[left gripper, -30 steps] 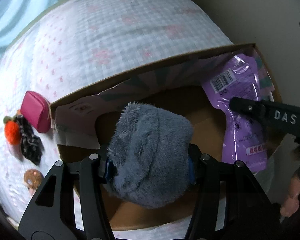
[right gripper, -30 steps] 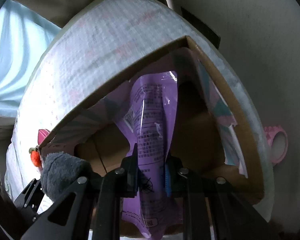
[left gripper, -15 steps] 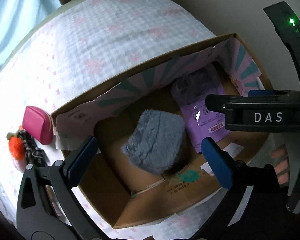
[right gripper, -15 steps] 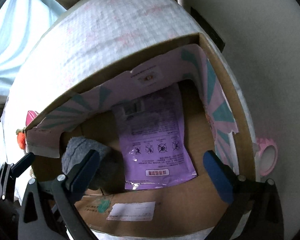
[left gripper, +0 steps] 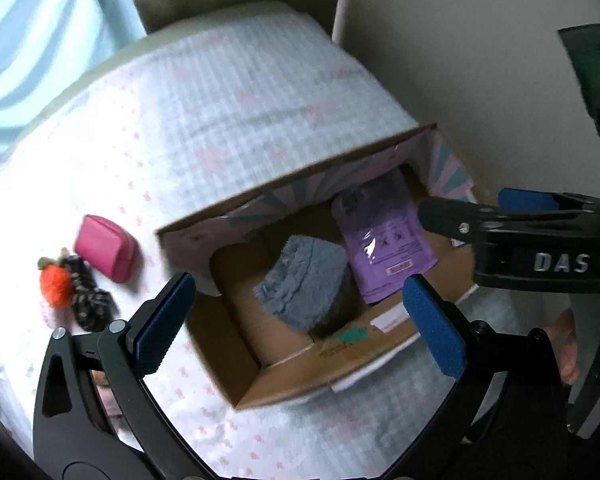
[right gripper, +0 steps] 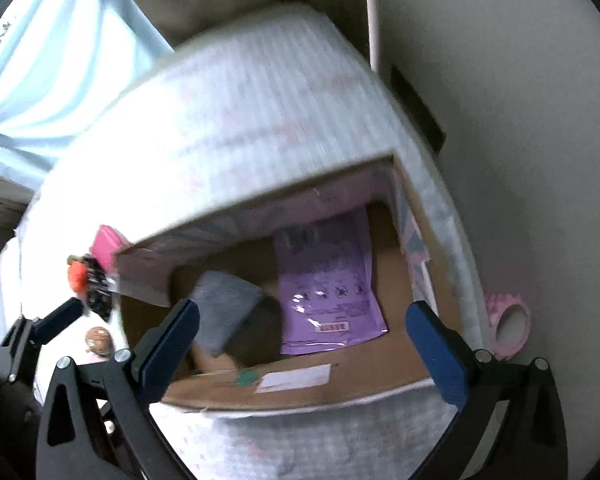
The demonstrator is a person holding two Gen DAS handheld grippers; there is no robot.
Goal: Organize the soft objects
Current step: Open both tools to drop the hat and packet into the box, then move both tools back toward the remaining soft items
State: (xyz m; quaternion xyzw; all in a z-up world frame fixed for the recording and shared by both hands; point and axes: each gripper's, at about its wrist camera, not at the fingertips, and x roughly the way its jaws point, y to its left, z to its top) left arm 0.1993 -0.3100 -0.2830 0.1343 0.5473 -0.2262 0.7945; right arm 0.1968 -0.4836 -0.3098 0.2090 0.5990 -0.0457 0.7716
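Observation:
An open cardboard box (left gripper: 300, 376) (right gripper: 300, 396) sits on a white quilted bed. Inside lie a grey fluffy pouch (left gripper: 300, 284) (right gripper: 224, 308) and a purple plastic packet (left gripper: 384, 244) (right gripper: 328, 288), side by side. My left gripper (left gripper: 300, 320) hangs open above the box with nothing between its blue pads. My right gripper (right gripper: 302, 344) is also open and empty above the box; its black body shows at the right of the left wrist view. Left of the box lie a pink pouch (left gripper: 106, 248) (right gripper: 106, 246), an orange plush (left gripper: 54, 284) (right gripper: 76, 274) and a dark patterned cloth piece (left gripper: 88, 300) (right gripper: 98, 292).
The box stands near the bed's right edge, by a pale wall. A pink roll (right gripper: 508, 320) lies on the floor beside the bed. A small round brown item (right gripper: 98, 340) rests on the quilt near the left gripper. Light blue curtains hang at the far left.
Both grippers opened, dropping the grey pouch and the purple packet into the box. Both then rose, so the box looks smaller and more of the bed shows.

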